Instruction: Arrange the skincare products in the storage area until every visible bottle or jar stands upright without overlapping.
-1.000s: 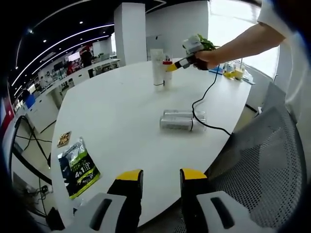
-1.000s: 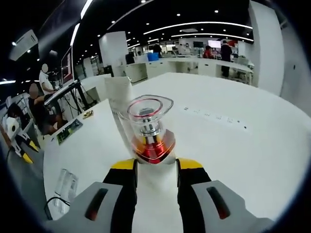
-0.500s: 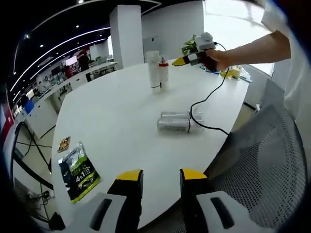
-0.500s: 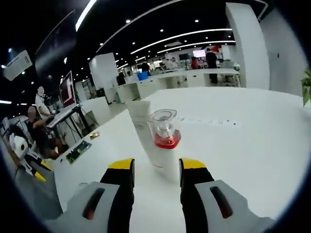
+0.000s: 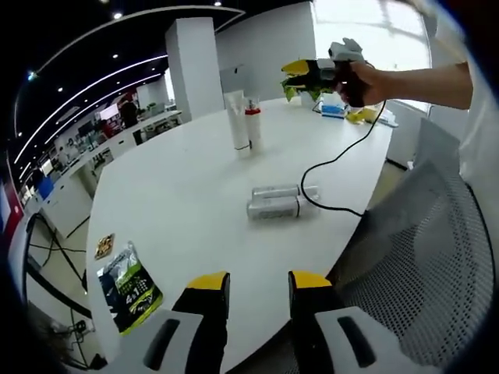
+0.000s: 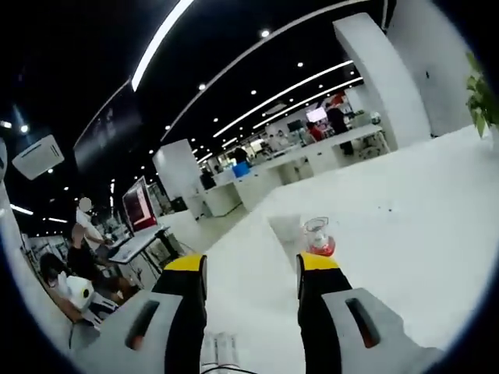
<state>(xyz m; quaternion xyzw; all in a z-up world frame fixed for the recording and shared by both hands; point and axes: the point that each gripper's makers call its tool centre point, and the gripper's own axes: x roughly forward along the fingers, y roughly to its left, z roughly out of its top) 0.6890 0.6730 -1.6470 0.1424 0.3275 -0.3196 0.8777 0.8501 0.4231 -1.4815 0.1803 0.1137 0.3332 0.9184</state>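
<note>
Ahead of the left gripper [image 5: 252,284]: two clear bottles [image 5: 279,202] lie flat on the white table [image 5: 179,187], side by side and touching, well apart from its jaws.
Long axis of lying bottles: crosswise to the left gripper's line of sight, running left to right in the left gripper view; caps appear to be at the right end, though this is too small to confirm.
Upright items: a white tube [image 5: 236,119] and a red-collared bottle [image 5: 253,123] stand just beside each other, farther ahead than the lying pair. In the right gripper view the red-collared bottle [image 6: 318,235] stands ahead and slightly right of the jaws, clear of them.
Left gripper state: jaws parted by a narrow gap, nothing between them; it sits low at the near table edge.
Right gripper [image 6: 251,269] state: jaws spread wide, empty. In the left gripper view it is raised in the person's hand [image 5: 365,81] above the far side of the table, a black cable [image 5: 334,175] trailing down past the lying bottles.
Nearer tool: judged the left gripper, which faces the lying pair directly; the right one is high and aimed away.
Remaining work: both lying bottles need standing up, apart from one another.
Risk: a crosswise grasp may roll the neighbouring bottle; the cable lies close to their right ends.
Other: a green packet [image 5: 129,284] lies near the left jaw, at the table edge.
</note>
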